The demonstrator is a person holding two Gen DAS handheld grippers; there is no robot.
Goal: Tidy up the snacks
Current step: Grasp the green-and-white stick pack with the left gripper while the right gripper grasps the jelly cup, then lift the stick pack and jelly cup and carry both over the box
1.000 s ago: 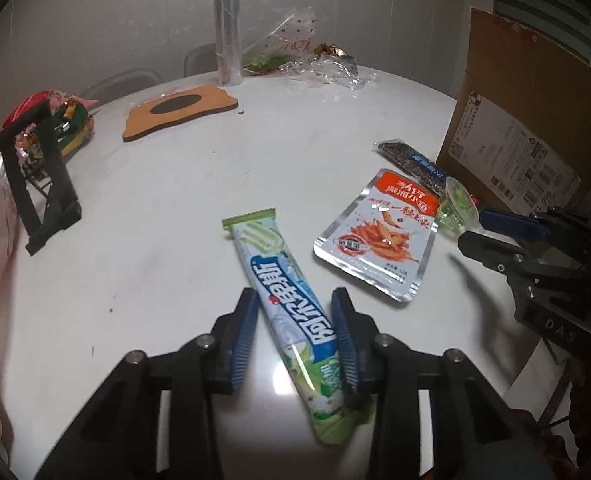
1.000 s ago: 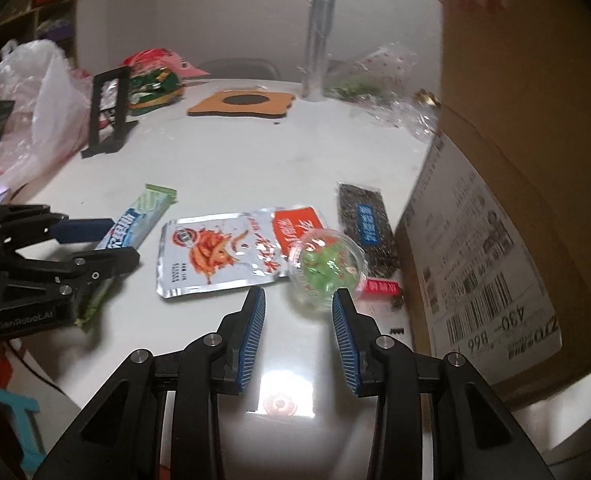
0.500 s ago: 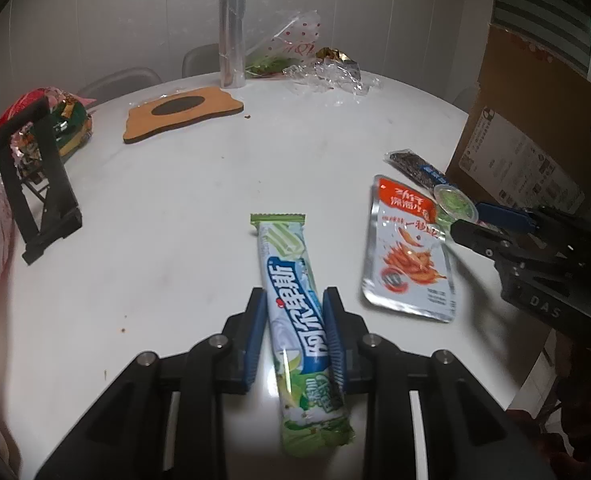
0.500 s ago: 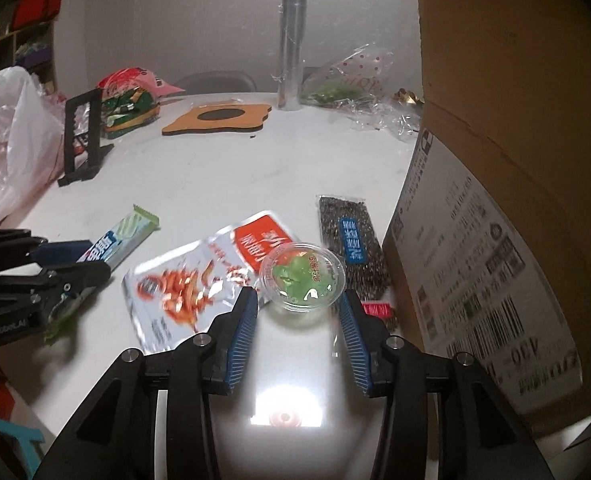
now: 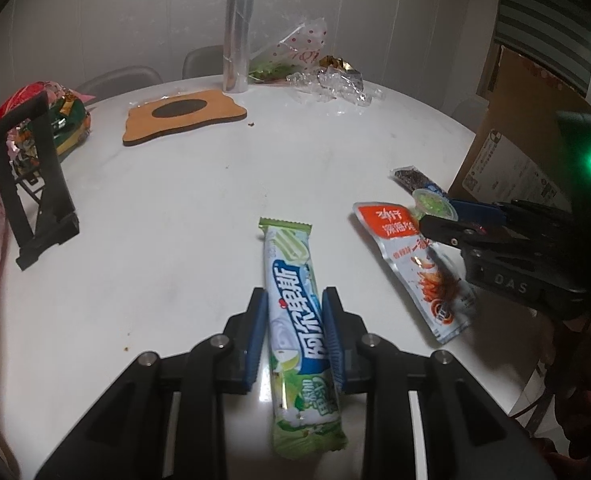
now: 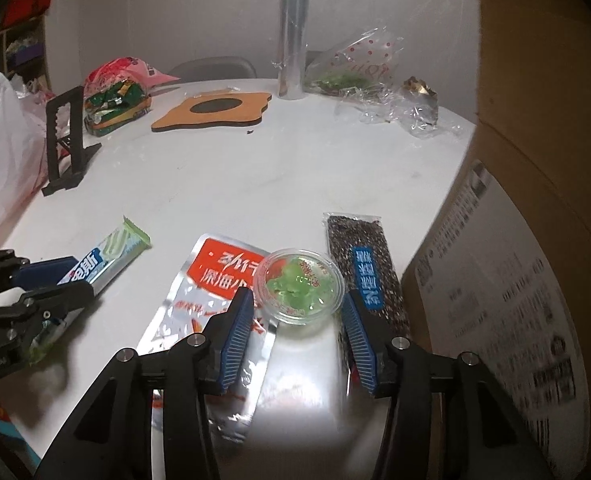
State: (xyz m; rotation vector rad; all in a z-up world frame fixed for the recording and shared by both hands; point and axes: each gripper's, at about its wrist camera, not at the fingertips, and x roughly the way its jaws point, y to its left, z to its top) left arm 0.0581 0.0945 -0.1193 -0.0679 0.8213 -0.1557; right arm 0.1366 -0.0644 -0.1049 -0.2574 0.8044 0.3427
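Note:
My left gripper is shut on a long green and white candy stick pack that lies on the white table; it also shows in the right wrist view. My right gripper is open, its blue pads either side of a small clear jelly cup with green contents, not clearly touching it. The cup rests partly on a silver and orange snack pouch. A dark seed bar with a blue label lies just right of the cup. In the left wrist view the right gripper reaches the cup.
A large cardboard box stands at the right table edge. A black stand, a bag of sweets, a wooden trivet, a foil roll and crumpled plastic sit farther back. A plastic bag is at the left.
My left gripper has closed onto the candy stick pack. My right gripper has moved forward and opened wider, so the jelly cup now sits between its pads.

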